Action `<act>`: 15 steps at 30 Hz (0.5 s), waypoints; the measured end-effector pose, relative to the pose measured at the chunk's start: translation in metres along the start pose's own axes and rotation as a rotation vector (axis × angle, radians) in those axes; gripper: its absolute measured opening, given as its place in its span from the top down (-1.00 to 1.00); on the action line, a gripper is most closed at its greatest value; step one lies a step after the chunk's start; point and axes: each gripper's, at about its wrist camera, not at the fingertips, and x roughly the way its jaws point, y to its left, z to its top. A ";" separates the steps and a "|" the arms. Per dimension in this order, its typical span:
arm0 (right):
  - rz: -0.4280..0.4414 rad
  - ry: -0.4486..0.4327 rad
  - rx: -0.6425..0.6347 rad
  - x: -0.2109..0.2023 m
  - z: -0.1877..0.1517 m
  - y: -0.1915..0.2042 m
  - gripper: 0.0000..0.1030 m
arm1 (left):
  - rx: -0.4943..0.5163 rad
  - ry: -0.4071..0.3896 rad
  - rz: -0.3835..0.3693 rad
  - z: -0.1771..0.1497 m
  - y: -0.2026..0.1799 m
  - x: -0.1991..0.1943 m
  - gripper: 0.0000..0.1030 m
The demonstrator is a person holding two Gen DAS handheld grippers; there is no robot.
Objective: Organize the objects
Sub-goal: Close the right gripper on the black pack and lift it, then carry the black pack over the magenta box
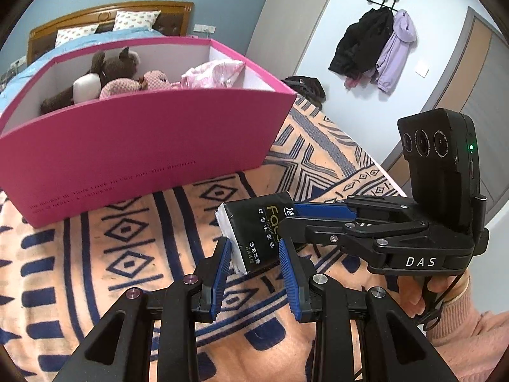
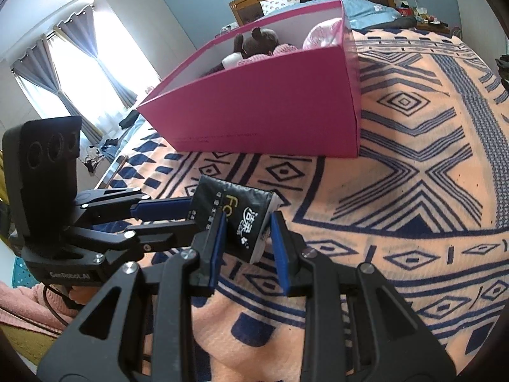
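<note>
A black tissue pack (image 1: 254, 232) with white ends is held over the patterned blanket (image 1: 95, 254), gripped from two sides. My left gripper (image 1: 254, 254) is shut on its near end, blue pads pressing both faces. My right gripper (image 1: 288, 216) reaches in from the right and is shut on the far end. In the right wrist view the tissue pack (image 2: 241, 216) sits between the right gripper's (image 2: 246, 235) pads, with the left gripper (image 2: 192, 215) coming in from the left. Behind stands an open pink box (image 1: 143, 146) holding plush toys (image 1: 117, 70) and a pink cloth (image 1: 216, 73).
The pink box (image 2: 270, 111) sits on the blanket (image 2: 413, 159) just beyond the pack. A bed with a wooden headboard (image 1: 105, 16) lies behind it. Coats (image 1: 372, 47) hang on the wall. A hand in a pink sleeve (image 1: 461, 312) holds the right gripper. Curtains (image 2: 73, 47) frame a window.
</note>
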 end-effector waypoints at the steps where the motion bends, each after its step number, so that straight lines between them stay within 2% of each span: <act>1: -0.001 -0.003 -0.004 -0.001 0.001 0.001 0.39 | 0.001 -0.003 0.001 0.001 0.000 -0.001 0.39; 15: -0.012 -0.046 -0.032 -0.009 0.015 0.009 0.38 | 0.033 -0.056 0.027 0.015 -0.006 -0.018 0.39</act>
